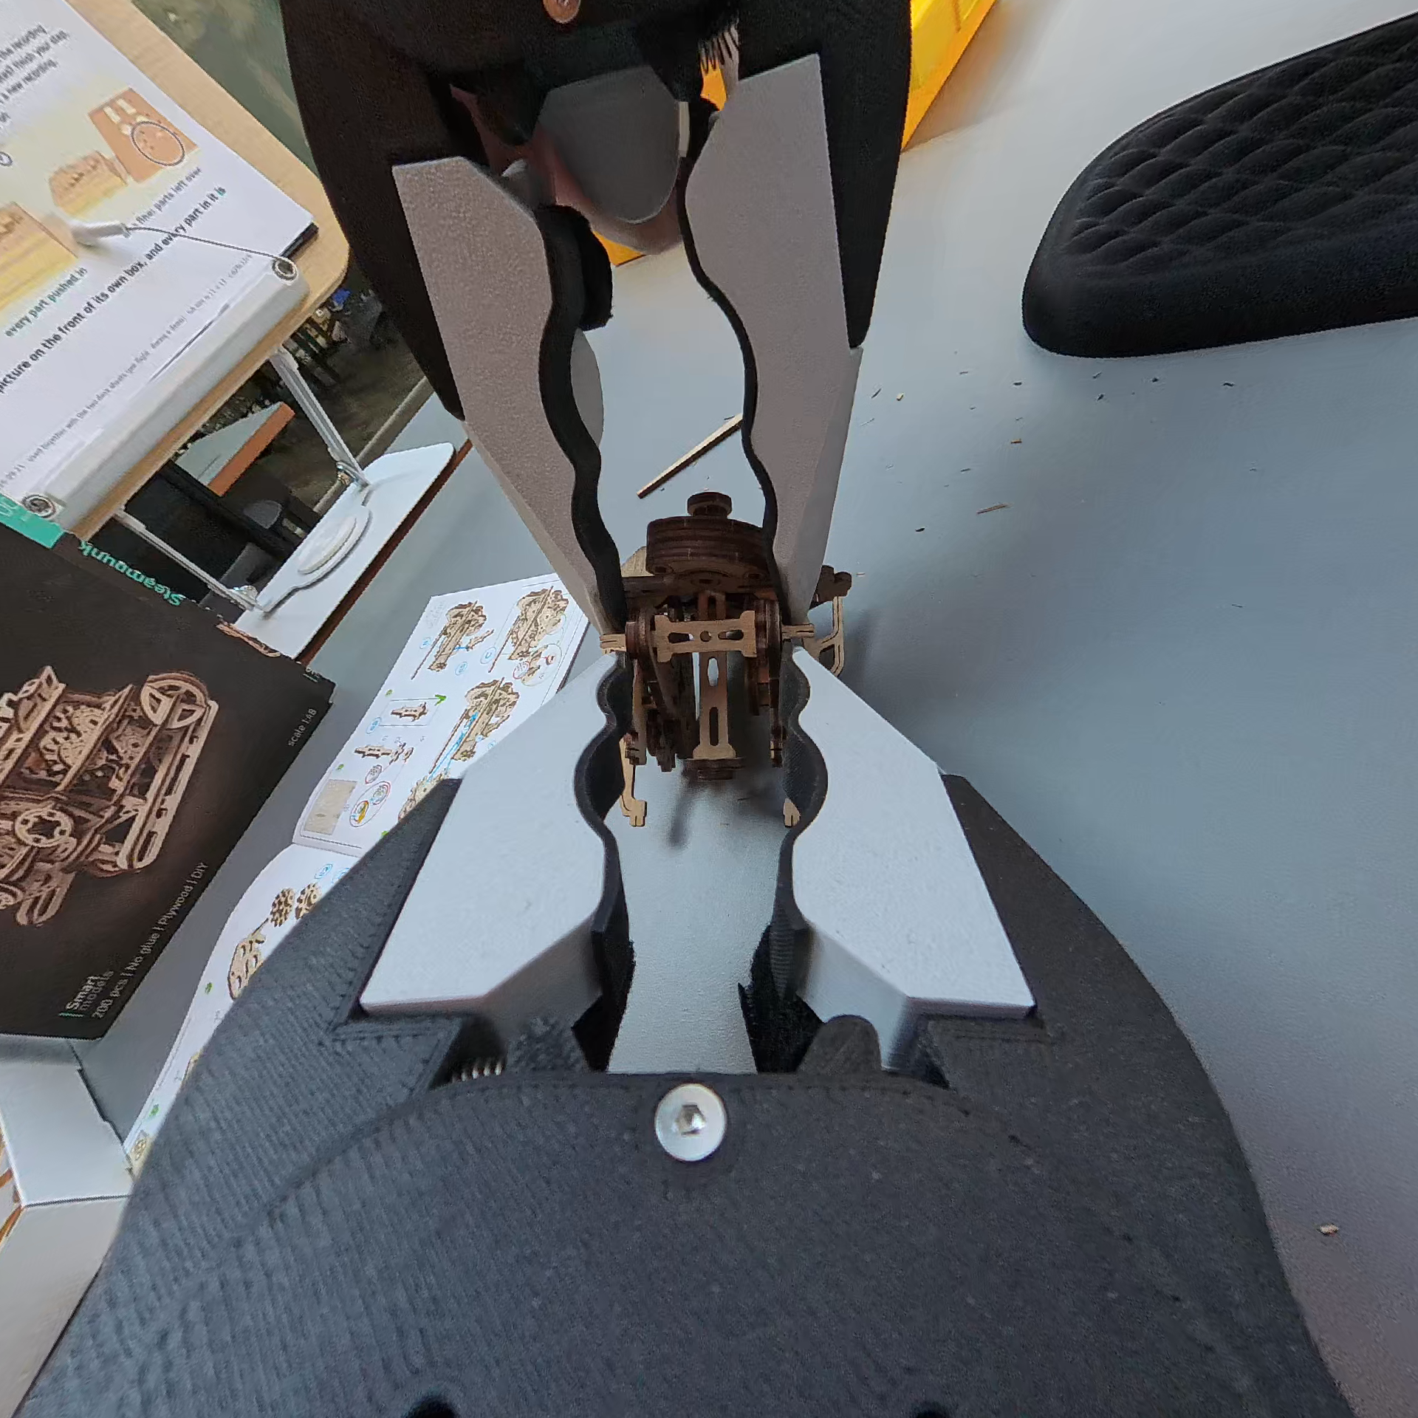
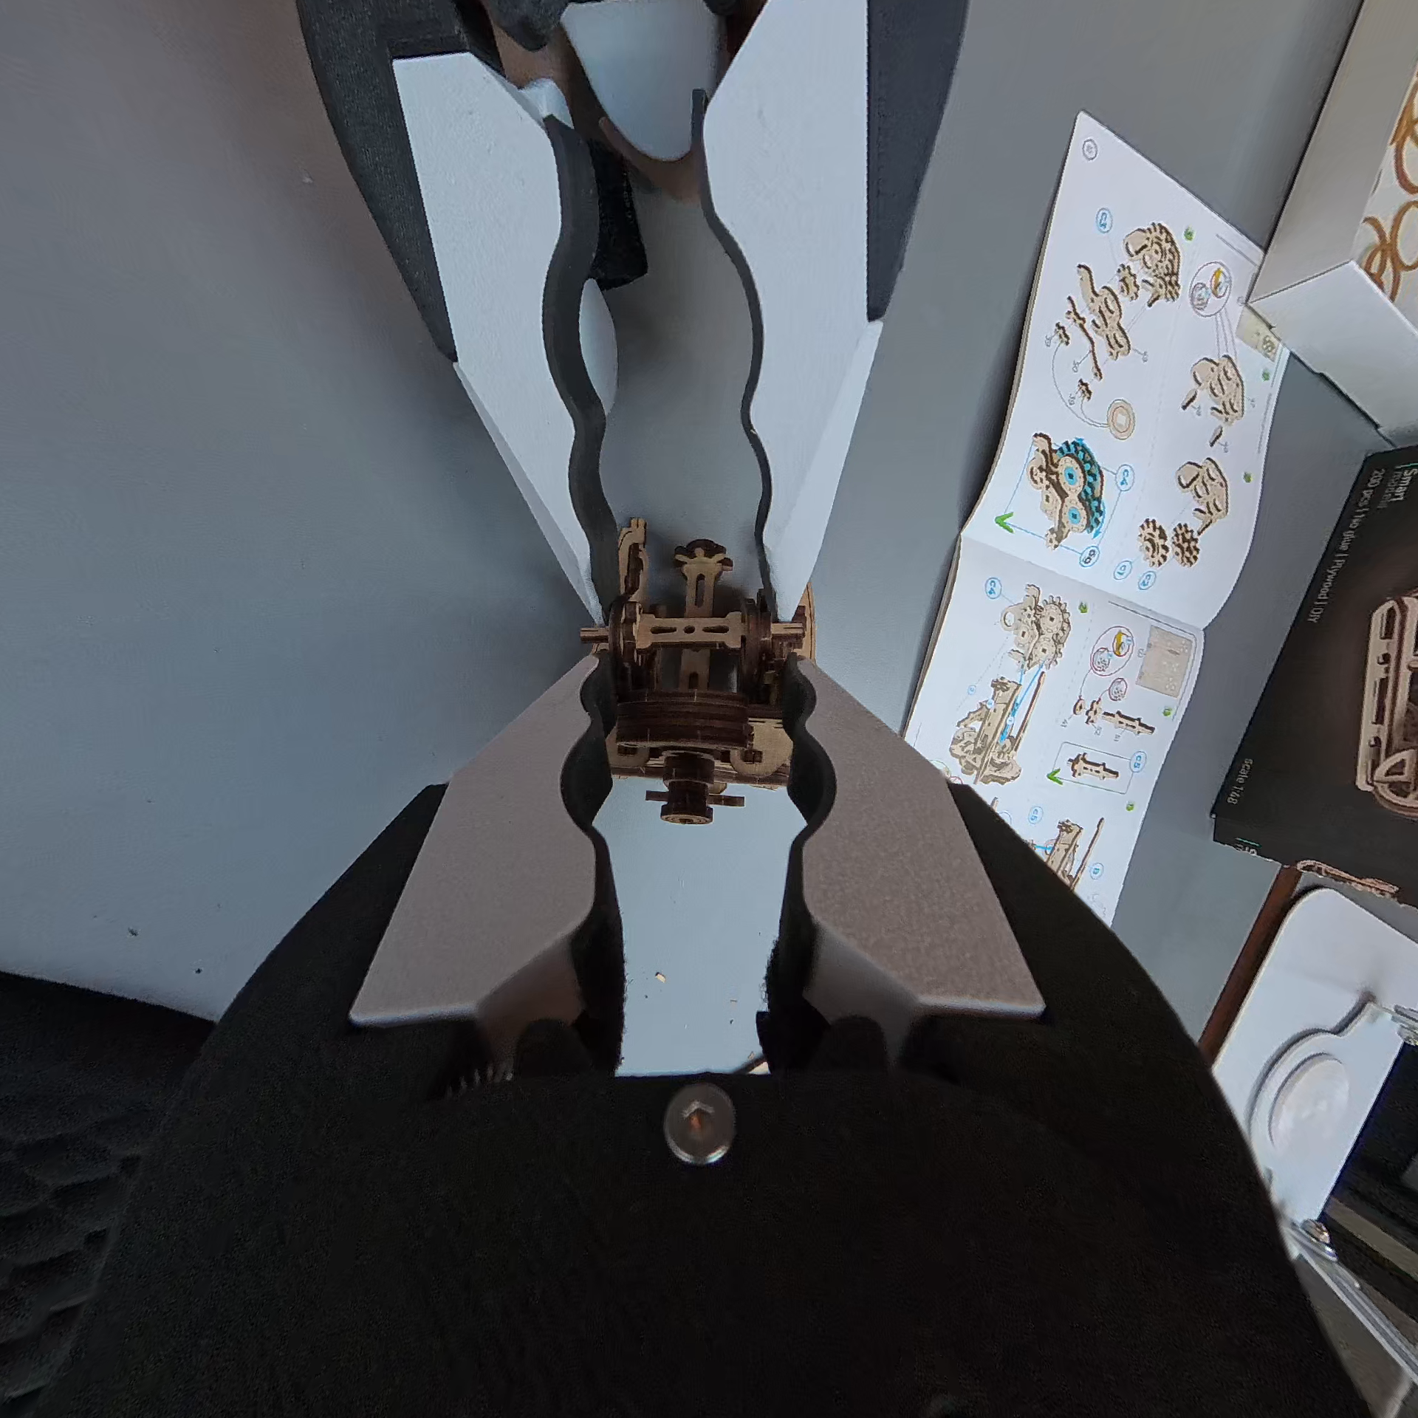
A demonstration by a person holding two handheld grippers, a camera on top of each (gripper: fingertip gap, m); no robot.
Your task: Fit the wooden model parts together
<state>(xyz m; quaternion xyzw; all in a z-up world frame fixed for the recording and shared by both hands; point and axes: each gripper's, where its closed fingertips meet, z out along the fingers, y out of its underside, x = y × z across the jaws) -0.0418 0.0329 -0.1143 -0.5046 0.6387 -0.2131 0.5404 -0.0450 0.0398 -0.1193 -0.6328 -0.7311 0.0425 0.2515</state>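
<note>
The left gripper (image 1: 702,694) is closed down to the width of one wooden model (image 1: 710,652), its two black-padded fingertips pressing the model's opposite sides. The right gripper (image 2: 694,694) meets it head-on from the far side and is narrowed onto the same model (image 2: 690,690), its two fingertips also bearing on the model's flanks. Both grippers thus hold a single assembly between them, above the grey table (image 1: 1151,690); whether the model's lowest pegs touch the table cannot be told. The model counts as one piece made of dark and light plywood, with a stacked round dark section at one end and a pale cross-bar running side to side between the fingertips. One loose thin wooden strip (image 1: 690,456) lies on the table beyond the model, apart from it, with small wood crumbs scattered to the right. One open instruction booklet (image 2: 1089,537) lies flat on the table beside the grippers. One black product box (image 1: 115,767) with a picture of a wooden vehicle rests beside the booklet. One white box (image 2: 1350,253) sits near the booklet's far end. One printed sheet on a stand (image 1: 138,253) stands behind the black box. One black quilted cushion (image 1: 1243,199) lies well apart on the opposite side.
</note>
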